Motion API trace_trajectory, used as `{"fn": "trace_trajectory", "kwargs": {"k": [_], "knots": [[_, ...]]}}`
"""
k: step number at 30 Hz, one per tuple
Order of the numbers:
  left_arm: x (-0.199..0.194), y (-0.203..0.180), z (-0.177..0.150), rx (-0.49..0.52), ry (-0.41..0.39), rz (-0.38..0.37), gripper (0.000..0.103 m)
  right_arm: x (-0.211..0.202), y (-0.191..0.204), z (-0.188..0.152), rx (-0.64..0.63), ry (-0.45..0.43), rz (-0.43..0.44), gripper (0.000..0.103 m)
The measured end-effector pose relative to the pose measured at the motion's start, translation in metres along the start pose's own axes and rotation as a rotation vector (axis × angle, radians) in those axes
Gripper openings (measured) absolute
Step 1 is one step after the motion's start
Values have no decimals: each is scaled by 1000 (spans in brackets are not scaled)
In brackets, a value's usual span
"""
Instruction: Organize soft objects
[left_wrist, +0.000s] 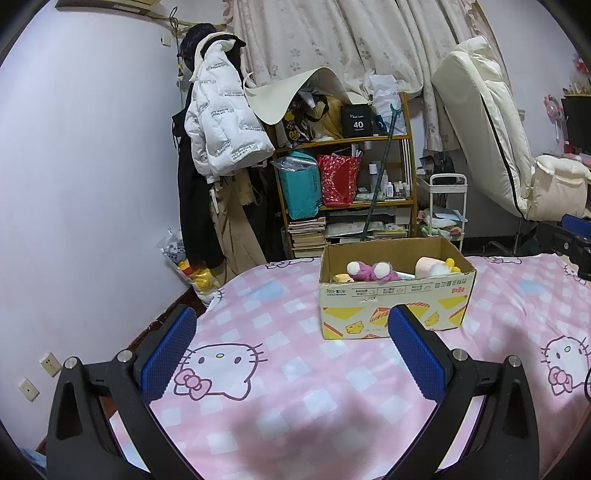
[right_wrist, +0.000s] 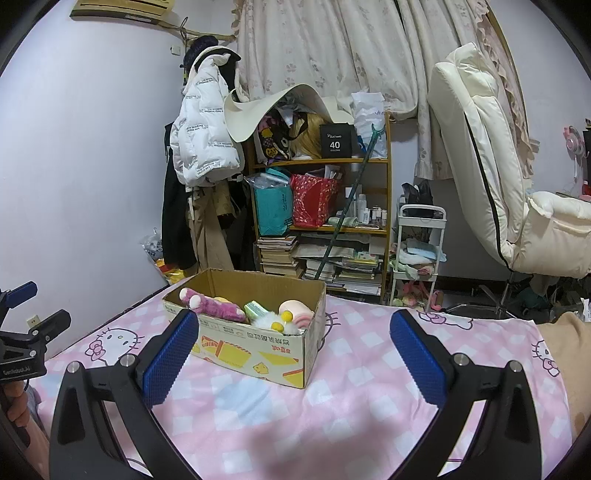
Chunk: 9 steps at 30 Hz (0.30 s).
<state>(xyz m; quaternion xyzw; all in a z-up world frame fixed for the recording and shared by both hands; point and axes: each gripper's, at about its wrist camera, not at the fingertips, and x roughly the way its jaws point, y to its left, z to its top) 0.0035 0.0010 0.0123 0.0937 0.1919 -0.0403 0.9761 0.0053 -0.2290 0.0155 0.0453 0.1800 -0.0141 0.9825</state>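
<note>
A bed (left_wrist: 295, 387) with a pink checked cartoon-cat sheet fills the near part of the room. On it, toward the far side, stands an open cardboard box (left_wrist: 395, 306) printed with yellow shapes. The soft objects are already inside it: a purple plush toy (right_wrist: 218, 304) lying at the left, a pale green item (right_wrist: 253, 308) in the middle, a white fluffy toy with yellow pompoms (right_wrist: 277, 321) near the front wall, and a pink roll-shaped cushion (right_wrist: 297, 310) at the right.

Both pairs of tongs hover over the bare sheet on the near side of the box. The left tongs (left_wrist: 291, 354) are released, blue pads spread wide, grasping nothing. The right tongs (right_wrist: 293, 358) are likewise spread and empty. No loose toy shows on the sheet.

The sorting looks close to finished. The risks from here lie with the box. It sits on soft bedding, so a nudge from either tool could tilt or slide it. The white fluffy toy rides high against the front wall and might tumble out. Behind the bed, a crowded shelf (right_wrist: 321, 221) and a hanging white jacket (left_wrist: 218, 122) stand well apart.
</note>
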Motion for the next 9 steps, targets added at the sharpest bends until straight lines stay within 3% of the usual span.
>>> {"fn": "trace_trajectory", "kwargs": {"k": [9], "knots": [[2, -1, -1, 8, 5, -1, 102, 0, -1, 2, -1, 0, 1, 103]]}}
